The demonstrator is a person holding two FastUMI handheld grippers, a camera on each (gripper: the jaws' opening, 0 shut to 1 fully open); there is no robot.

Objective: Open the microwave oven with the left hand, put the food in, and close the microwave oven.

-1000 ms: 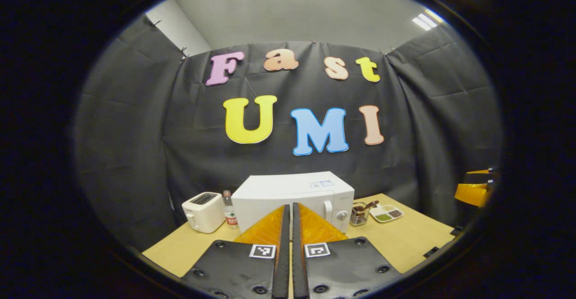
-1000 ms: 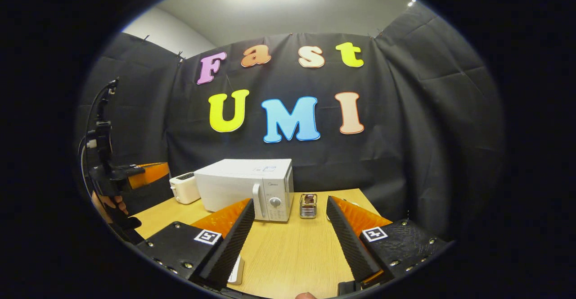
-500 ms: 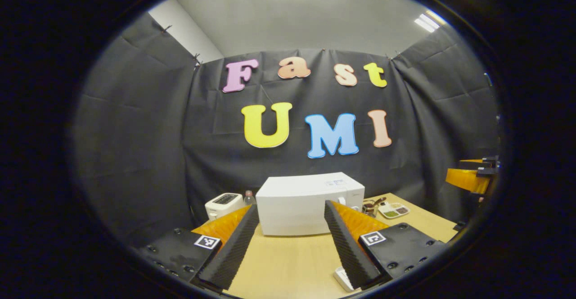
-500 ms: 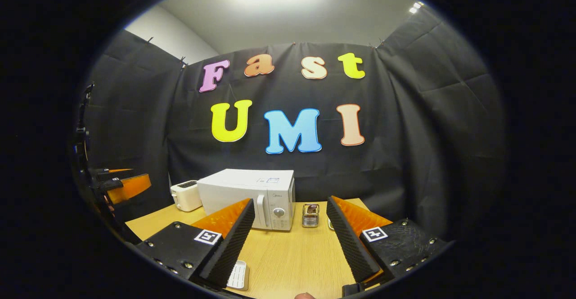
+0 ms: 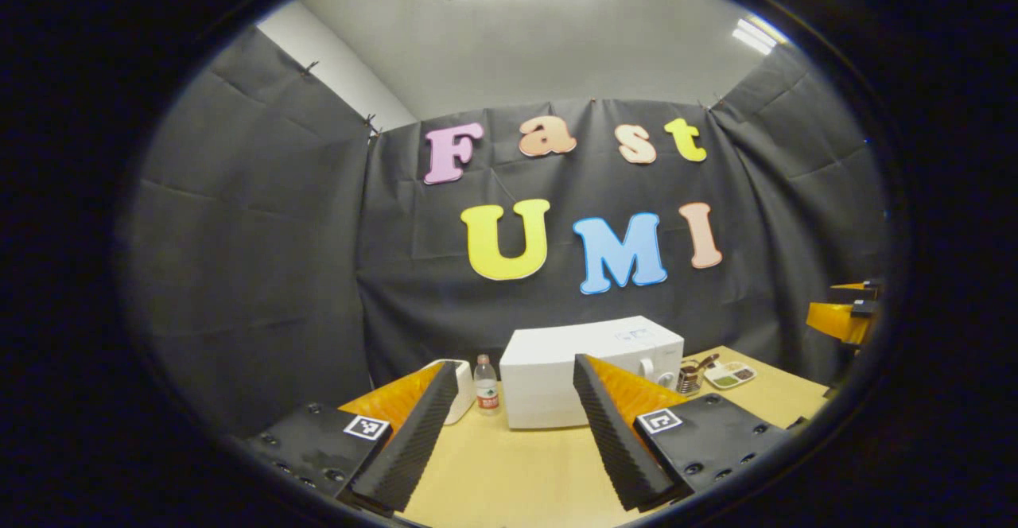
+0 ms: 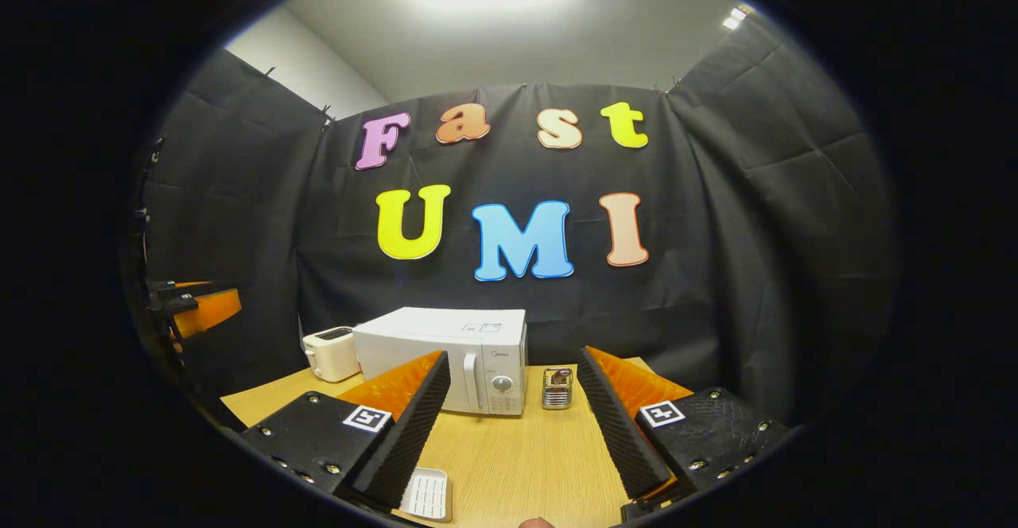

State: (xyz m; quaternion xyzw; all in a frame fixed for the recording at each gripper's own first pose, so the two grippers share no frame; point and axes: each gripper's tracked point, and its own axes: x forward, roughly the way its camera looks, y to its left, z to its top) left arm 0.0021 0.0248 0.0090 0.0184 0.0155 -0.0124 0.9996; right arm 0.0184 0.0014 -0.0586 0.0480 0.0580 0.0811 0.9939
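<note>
Microwave oven [image 5: 592,377] stood at the back of the bench [image 5: 517,472], door shut, handle [image 6: 469,381] on its right front edge beside the dial. Left claw [image 5: 509,432] hung well short of it with fingers spread apart and empty, probably readied for that handle. Right claw [image 6: 513,425] was likewise spread and empty above a small white tray [image 6: 427,494], likely waiting its turn; no food could be made out there.

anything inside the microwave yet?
Cannot tell: the microwave door is shut, so its inside is hidden. Both tongs, left and right, are open and empty. A white tray lies on the table near the right tongs.
</note>
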